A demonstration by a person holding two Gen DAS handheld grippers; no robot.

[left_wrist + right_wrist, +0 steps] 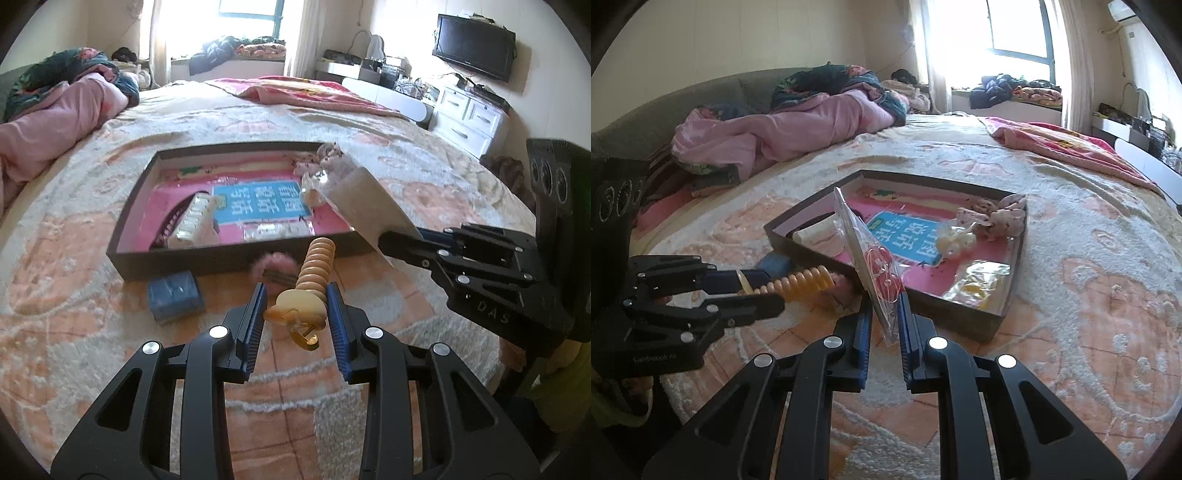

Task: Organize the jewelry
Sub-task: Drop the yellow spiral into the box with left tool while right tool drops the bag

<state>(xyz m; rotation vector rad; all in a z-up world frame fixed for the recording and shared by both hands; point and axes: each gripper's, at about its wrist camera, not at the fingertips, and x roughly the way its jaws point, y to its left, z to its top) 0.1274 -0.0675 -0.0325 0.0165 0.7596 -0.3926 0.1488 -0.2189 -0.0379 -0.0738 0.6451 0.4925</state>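
Amber ribbed plastic hair claw [316,275]: left tool [295,317] clamps its hinge end; it may pivot loose.
Clear plastic jewelry bag [875,258]: right tool [884,325] pinches one edge; thin film may slide free above dark shallow tray [960,314].

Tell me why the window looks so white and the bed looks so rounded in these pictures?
Left wrist view: the window is blown out by daylight, and the fisheye lens bows the bed. Right wrist view: same glare, dark corners, and the clear packet gleams.

Home bedroom: wide bed [110,206] under patterned blanket, crumpled pink quilt [783,129], wall-mounted TV [474,46], white drawers [467,114], curtained window [1019,26].
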